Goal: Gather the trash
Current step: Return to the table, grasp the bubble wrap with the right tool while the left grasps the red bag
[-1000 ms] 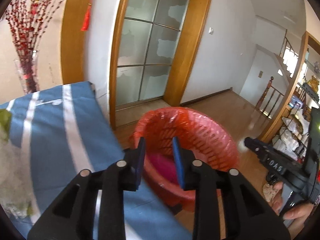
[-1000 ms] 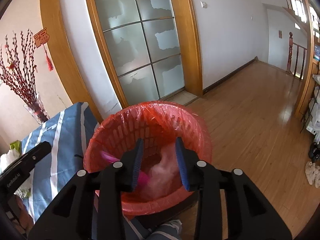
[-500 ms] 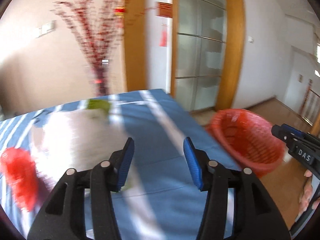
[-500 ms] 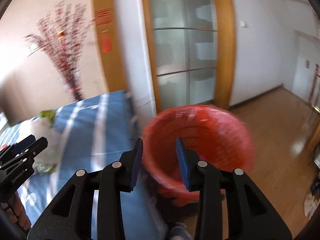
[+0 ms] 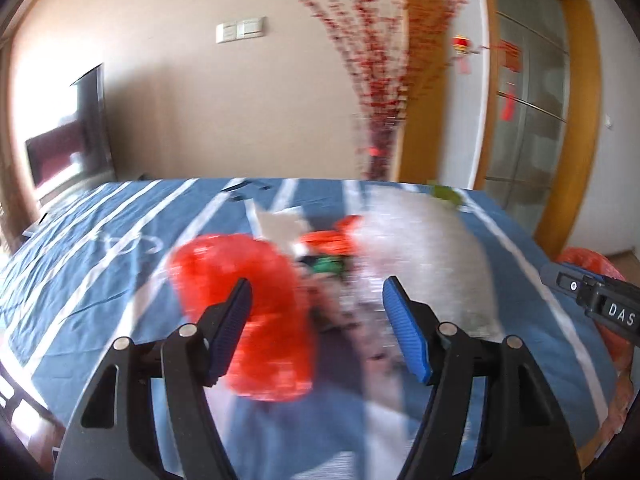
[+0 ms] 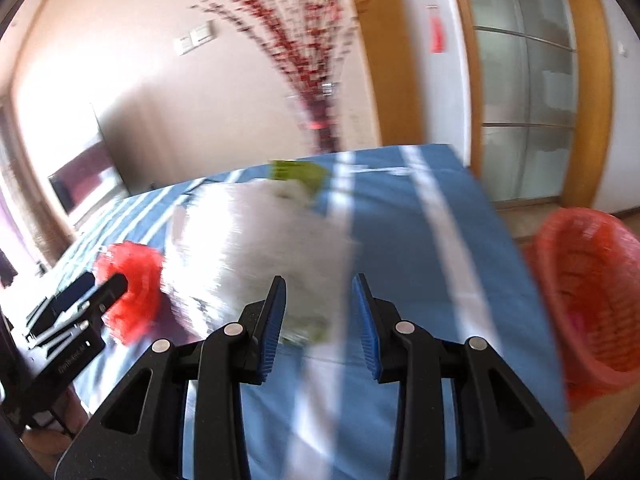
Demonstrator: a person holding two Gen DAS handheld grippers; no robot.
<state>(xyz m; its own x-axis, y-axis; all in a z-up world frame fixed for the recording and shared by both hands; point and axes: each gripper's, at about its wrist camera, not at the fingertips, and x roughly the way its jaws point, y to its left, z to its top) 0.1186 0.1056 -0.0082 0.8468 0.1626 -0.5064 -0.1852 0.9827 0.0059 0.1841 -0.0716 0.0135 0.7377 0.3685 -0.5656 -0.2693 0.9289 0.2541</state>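
Observation:
A blue striped table [image 5: 100, 264] holds blurred trash. A crumpled red plastic bag [image 5: 256, 312] lies near the front, a large clear white bag [image 5: 420, 252] beside it, and small orange and green scraps [image 5: 326, 250] between them. My left gripper [image 5: 316, 312] is open and empty, just above the red bag. My right gripper [image 6: 319, 312] is open and empty, over the near edge of the white bag [image 6: 260, 240]. The red-lined trash basket [image 6: 588, 292] stands on the floor right of the table.
A vase of red blossom branches [image 5: 380, 120] stands behind the table by the wall. A green scrap [image 6: 296, 172] lies at the table's far side. A wood-framed glass door [image 6: 528, 120] is at the right. A TV [image 5: 68, 148] stands at the left.
Both grippers have swung left from the basket to the table. The left jaws have opened wider. The red and white bags now lie in front of the grippers.

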